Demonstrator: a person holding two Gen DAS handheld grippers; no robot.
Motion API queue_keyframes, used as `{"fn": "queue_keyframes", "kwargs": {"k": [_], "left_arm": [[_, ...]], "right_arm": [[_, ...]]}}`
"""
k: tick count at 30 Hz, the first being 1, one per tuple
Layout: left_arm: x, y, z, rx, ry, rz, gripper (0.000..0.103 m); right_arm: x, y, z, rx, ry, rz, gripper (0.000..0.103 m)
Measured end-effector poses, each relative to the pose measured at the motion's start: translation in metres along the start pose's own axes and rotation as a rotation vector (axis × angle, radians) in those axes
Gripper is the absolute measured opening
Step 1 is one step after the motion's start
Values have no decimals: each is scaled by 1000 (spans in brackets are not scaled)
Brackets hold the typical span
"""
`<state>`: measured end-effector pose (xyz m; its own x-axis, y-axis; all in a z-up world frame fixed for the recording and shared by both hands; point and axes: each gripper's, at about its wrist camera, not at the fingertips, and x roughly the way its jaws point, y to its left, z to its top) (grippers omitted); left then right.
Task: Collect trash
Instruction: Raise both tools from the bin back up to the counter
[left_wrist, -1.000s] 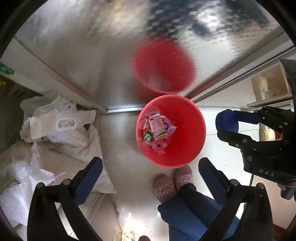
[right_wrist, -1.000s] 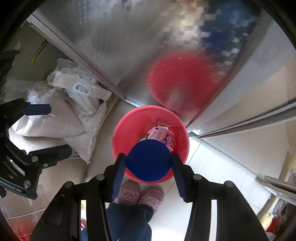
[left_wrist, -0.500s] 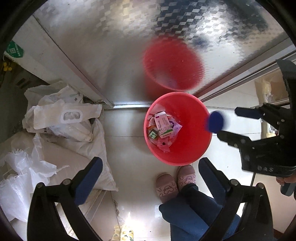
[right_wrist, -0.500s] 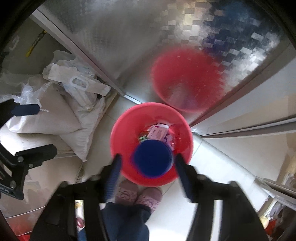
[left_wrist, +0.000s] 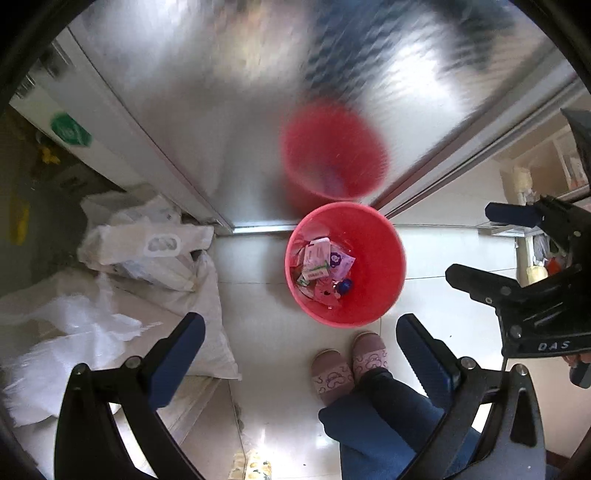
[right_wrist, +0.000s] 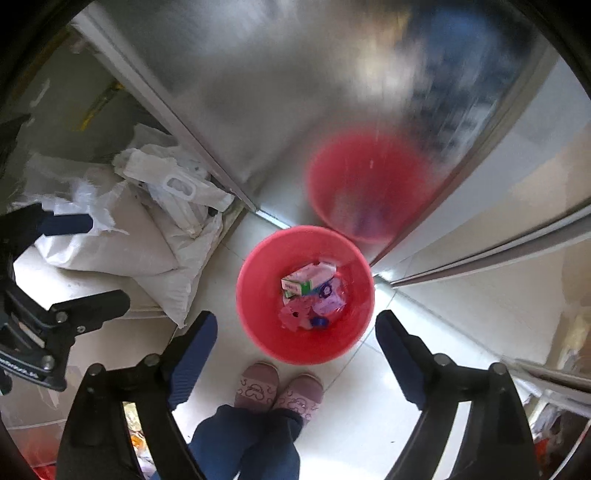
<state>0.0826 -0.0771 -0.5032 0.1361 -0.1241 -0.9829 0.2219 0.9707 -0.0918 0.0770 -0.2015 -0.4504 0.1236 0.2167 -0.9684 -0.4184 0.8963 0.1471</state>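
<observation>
left wrist: looks steeply down from well above the pale tiled floor (left_wrist: 424, 258), facing the round red plastic bin (left_wrist: 384, 266) | right wrist: same steep downward look, just beside it | shared: the bin (right_wrist: 258, 306), pink slippers (left_wrist: 347, 365), white woven sacks (left_wrist: 122, 280), brushed-metal door (left_wrist: 229, 92)

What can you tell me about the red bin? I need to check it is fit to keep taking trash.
The red bin is a round, smooth plastic-looking bucket, open-topped and upright on the pale tiled floor. It stands close beside a shiny metal panel that mirrors it as a red blur. Only its bottom is covered: small cartons, pink and purple wrappers and a blue cap. A person's pink slippers stand just in front of it, apart from it.
</observation>
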Motion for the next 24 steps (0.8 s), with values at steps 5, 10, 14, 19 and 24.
{"fn": "queue_keyframes", "kwargs": {"k": [5, 10, 14, 19, 24], "left_arm": [[-60, -10, -2, -2, -25, -3, 103], [-133, -20, -3, -29, -50, 4, 103], [-184, -32, -2, -35, -50, 54, 103], [-248, -37, 2, -50, -116, 43, 103], [-302, -40, 8, -61, -188, 48, 103]], "right_arm": [[-65, 9, 2, -19, -47, -17, 99], [-130, 19, 5, -16, -63, -14, 102], [-180, 25, 7, -13, -79, -43, 102], [-235, 29, 11, -8, -138, -36, 102], [-284, 36, 18, -45, -215, -62, 102]]}}
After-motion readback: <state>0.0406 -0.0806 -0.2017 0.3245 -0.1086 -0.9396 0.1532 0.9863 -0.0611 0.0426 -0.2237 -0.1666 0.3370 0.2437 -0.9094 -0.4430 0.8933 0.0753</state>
